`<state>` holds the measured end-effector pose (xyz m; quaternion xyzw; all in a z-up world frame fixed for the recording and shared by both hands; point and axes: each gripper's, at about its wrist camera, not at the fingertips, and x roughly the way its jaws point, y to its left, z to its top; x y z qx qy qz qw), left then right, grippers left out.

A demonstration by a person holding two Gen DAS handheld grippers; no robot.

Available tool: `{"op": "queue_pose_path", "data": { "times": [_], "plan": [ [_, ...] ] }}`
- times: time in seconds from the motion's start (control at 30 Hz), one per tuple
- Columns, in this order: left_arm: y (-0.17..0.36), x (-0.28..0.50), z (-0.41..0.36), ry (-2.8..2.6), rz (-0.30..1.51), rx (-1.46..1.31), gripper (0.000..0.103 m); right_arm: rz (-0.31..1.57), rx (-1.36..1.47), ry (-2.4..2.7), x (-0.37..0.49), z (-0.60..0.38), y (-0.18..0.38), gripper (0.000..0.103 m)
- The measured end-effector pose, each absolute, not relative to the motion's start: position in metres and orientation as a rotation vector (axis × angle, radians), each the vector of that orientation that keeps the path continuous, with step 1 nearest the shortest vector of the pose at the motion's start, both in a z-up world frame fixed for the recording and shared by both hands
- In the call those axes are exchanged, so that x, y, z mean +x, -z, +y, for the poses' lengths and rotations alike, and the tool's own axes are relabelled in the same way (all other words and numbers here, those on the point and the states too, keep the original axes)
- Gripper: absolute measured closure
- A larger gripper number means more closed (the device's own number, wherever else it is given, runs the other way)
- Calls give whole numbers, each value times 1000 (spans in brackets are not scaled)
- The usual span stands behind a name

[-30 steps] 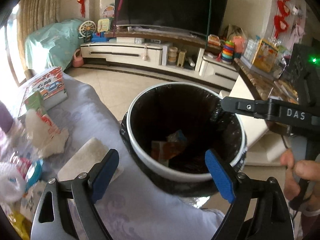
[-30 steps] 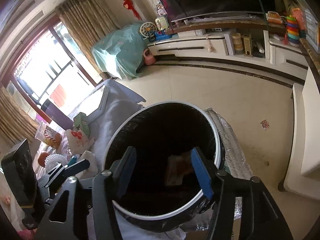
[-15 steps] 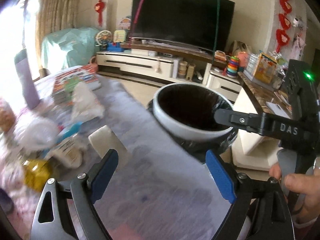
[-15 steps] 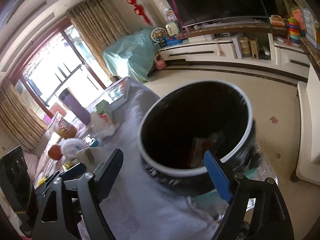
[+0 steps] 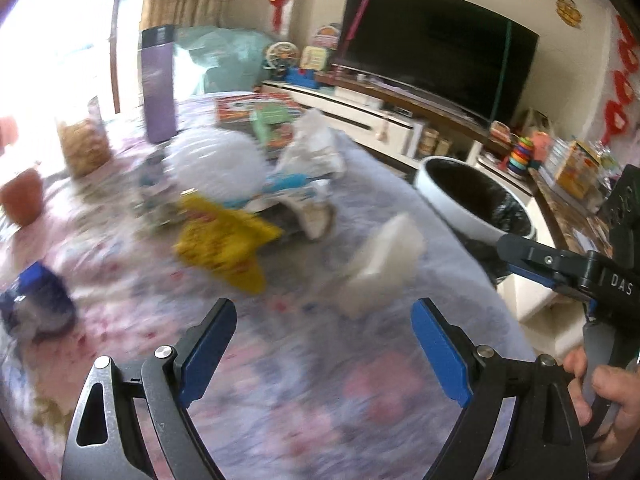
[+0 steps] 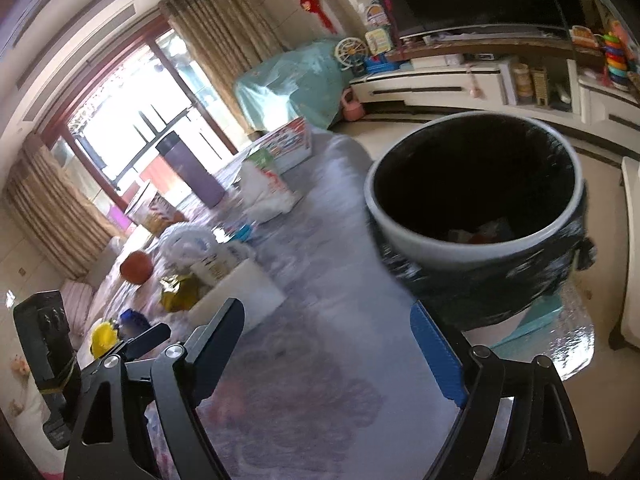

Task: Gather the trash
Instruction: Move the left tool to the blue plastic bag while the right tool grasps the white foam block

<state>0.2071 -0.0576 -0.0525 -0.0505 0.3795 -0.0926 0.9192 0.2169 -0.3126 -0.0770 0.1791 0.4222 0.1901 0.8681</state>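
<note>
My left gripper [image 5: 322, 316] is open and empty above the floral tablecloth [image 5: 304, 392]. Just ahead of it lies a white folded napkin [image 5: 384, 264]. Farther left are a yellow wrapper [image 5: 224, 240], a white plastic bag [image 5: 216, 168] and a crumpled white wrapper [image 5: 316, 148]. My right gripper [image 6: 328, 312] is open too, with nothing between its blue pads, over the table's edge. The bin [image 6: 400, 236], white-rimmed with a black liner, stands to its right with some trash [image 6: 480, 232] at the bottom. The pictures are blurred by motion.
A purple bottle [image 5: 158, 84], a jar of snacks [image 5: 84, 140], an orange object [image 5: 24, 196] and a blue item [image 5: 36, 300] stand on the table's left. Boxes [image 5: 256, 108] lie at its far end. A TV cabinet [image 6: 460, 84] lines the far wall.
Both grippers have swung from above the bin to the left, over the table. The right jaws have widened. The bin has slid to the right in both views and the trash pile has come into sight.
</note>
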Motion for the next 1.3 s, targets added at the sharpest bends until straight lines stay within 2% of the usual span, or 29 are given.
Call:
{"op": "queue_pose_path", "data": {
  "times": [0.83, 1.13, 1.3],
  "plan": [
    [36, 129, 51, -104, 761, -226, 13, 910, 241, -426, 204, -225, 92, 16],
    [30, 138, 92, -216, 737, -214, 11, 935, 222, -379, 208, -219, 100, 16],
    [43, 170, 107, -236, 774, -231, 7, 956, 221, -360, 217, -214, 109, 15]
  ]
}}
